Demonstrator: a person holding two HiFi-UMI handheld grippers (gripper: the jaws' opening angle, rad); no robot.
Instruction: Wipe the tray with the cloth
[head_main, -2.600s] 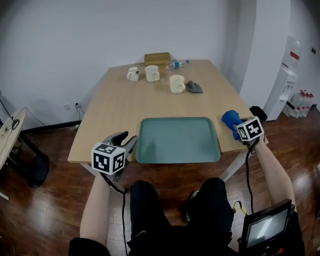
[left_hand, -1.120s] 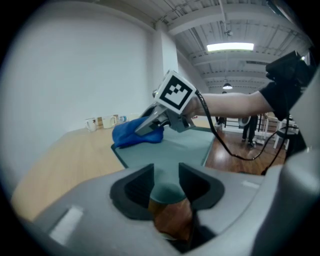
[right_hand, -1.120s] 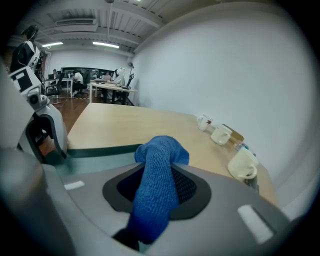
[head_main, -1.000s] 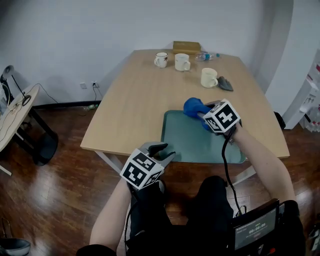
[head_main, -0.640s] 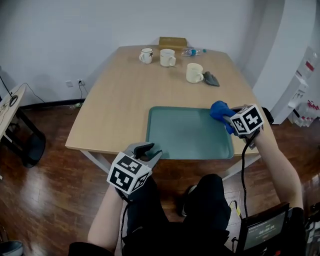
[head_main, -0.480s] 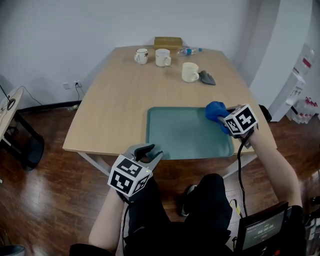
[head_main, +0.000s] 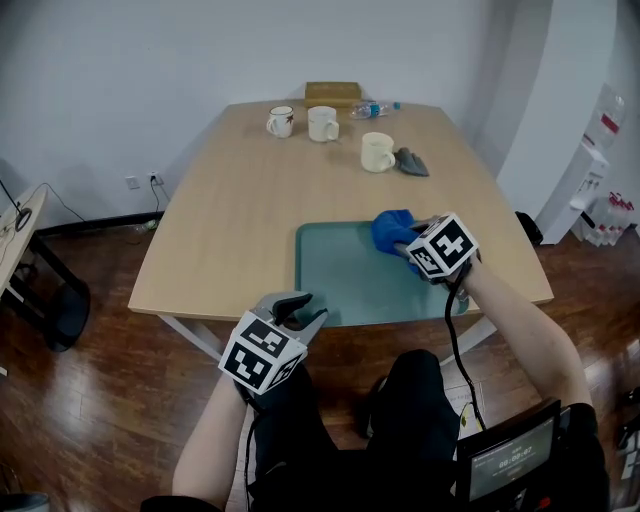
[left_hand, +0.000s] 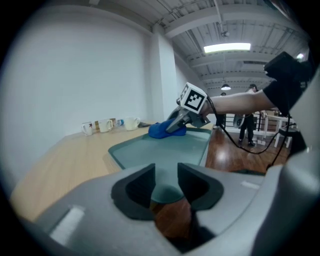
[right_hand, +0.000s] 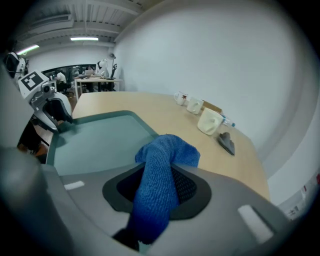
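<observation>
A teal tray (head_main: 340, 275) lies at the table's near edge. My right gripper (head_main: 400, 240) is shut on a blue cloth (head_main: 391, 227) and holds it down on the tray's far right part. In the right gripper view the cloth (right_hand: 169, 150) bulges out from between the jaws over the tray (right_hand: 95, 140). My left gripper (head_main: 298, 306) hangs just off the table by the tray's near left corner, open, with a narrow bare gap. The left gripper view looks past that gripper (left_hand: 166, 182) along the tray (left_hand: 160, 150) to the cloth (left_hand: 161, 130).
On the wooden table (head_main: 220, 220) at the back stand three mugs (head_main: 322, 124), a grey rag (head_main: 412, 161), a water bottle (head_main: 375, 106) and a cardboard box (head_main: 333, 94). A desk stands at far left, a water dispenser (head_main: 603, 125) at right.
The right gripper carried the cloth from the tray's middle to its right edge and has now come back leftward over the tray. The left gripper stays by the near left corner.
</observation>
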